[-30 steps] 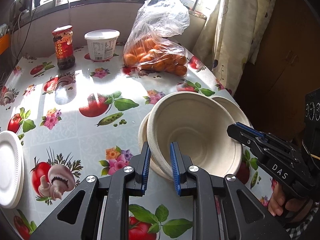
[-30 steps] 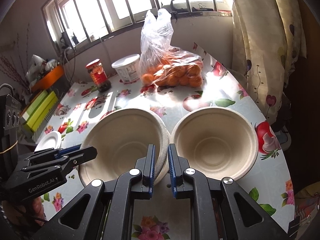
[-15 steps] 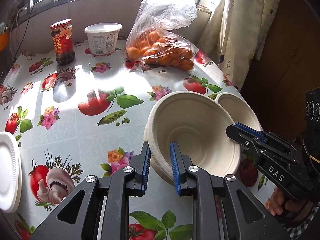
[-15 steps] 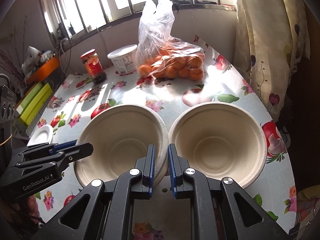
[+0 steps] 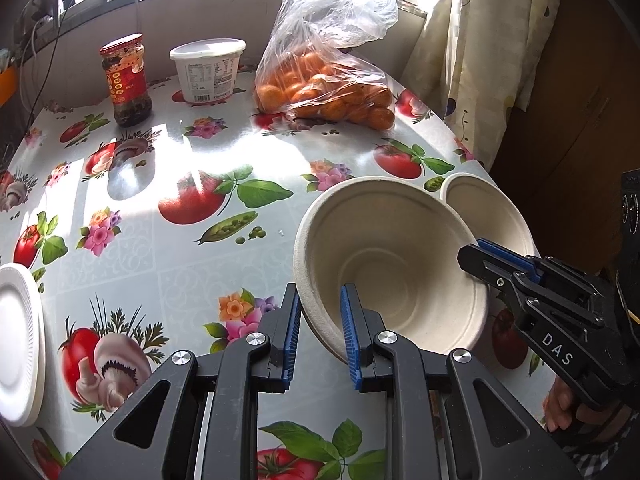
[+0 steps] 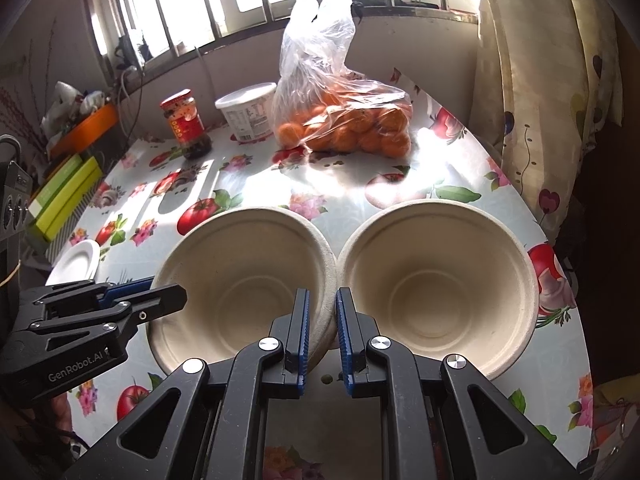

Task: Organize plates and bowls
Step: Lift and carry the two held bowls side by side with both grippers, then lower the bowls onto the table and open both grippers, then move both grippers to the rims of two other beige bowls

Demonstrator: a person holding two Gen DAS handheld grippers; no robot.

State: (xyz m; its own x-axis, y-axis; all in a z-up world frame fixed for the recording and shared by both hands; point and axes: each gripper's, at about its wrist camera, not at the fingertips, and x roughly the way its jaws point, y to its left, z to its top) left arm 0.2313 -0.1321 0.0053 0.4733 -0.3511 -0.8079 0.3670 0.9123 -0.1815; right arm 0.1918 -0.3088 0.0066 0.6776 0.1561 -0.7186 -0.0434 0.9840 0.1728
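A white plate (image 5: 18, 344) is lying at the bench's (image 5: 168, 264) left edge. The left gripper (image 5: 318, 332) and right gripper (image 6: 322, 330) are each pinching the left bowl's (image 6: 244, 292) rim, fingers narrow. The right bowl (image 6: 438, 284) is sitting just beside it, rims touching.

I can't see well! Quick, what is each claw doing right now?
Left claw: closed on the left bowl's near rim.
Right claw: closed on that same bowl's other rim.
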